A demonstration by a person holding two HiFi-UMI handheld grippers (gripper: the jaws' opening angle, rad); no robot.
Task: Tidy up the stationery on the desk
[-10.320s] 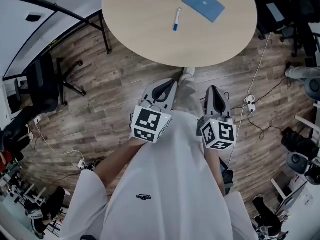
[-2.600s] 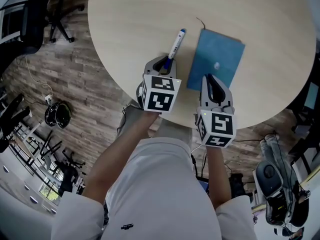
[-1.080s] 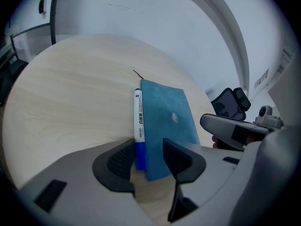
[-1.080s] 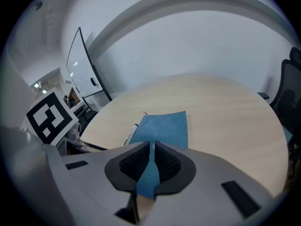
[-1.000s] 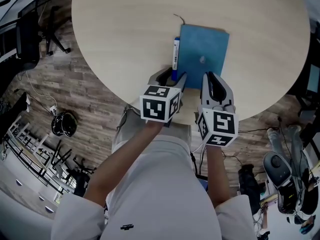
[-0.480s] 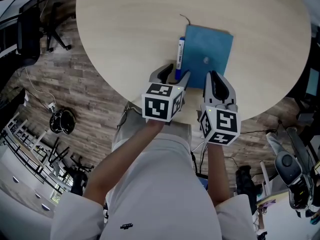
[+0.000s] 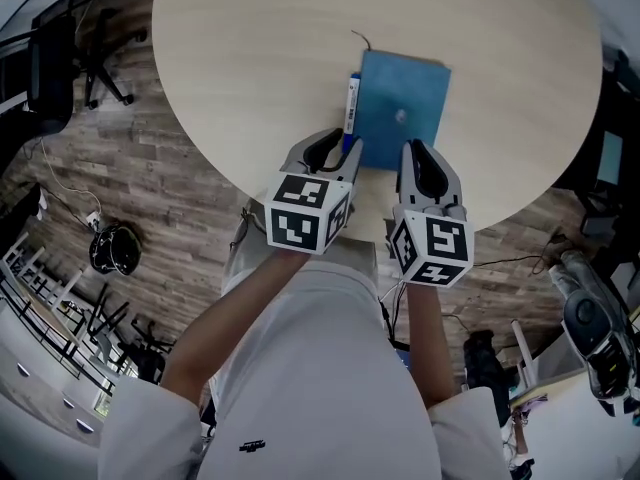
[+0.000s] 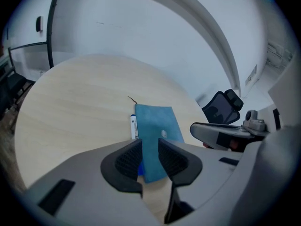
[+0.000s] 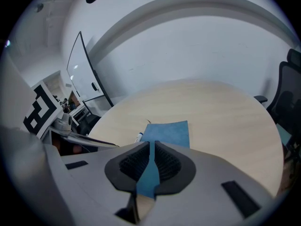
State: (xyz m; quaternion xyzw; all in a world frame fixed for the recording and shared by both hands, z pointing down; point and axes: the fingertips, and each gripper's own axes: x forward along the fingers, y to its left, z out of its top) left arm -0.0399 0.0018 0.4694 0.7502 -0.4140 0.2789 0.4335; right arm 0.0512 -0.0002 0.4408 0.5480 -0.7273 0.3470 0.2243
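Head view: the notebook (image 7: pixel 405 103) lies close to the near edge of the round tabletop (image 7: pixel 250 48), with the pen (image 7: pixel 351 103) straight along its left side, touching or all but touching it. Both have changed position: a few seconds ago the pen lay slanted and apart from the notebook, and the notebook sat askew. The two items are now gathered and squared, so the tidying is judged well advanced. The left tongs (image 7: pixel 333 151) sit at the pen's near end; the right tongs (image 7: pixel 418 156) sit at the notebook's near edge. Left gripper view: the left tongs (image 8: pixel 149 157) stand moderately apart and clamp nothing. The notebook's (image 8: pixel 157 126) near corner shows through the gap, and the pen (image 8: pixel 134 126) runs down behind the left jaw. Whether that jaw touches the pen cannot be told. Right gripper view: the right tongs (image 9: pixel 151 161) are drawn almost together, with the notebook's (image 9: pixel 169 133) near edge filling the narrow slot between the pads, so the notebook is held. The pen (image 9: pixel 139 136) shows beside the notebook's left side on the tabletop (image 9: pixel 225 117). Assessment: what remains is to release the notebook without disturbing the alignment; a sideways pull on letting go could skew it.
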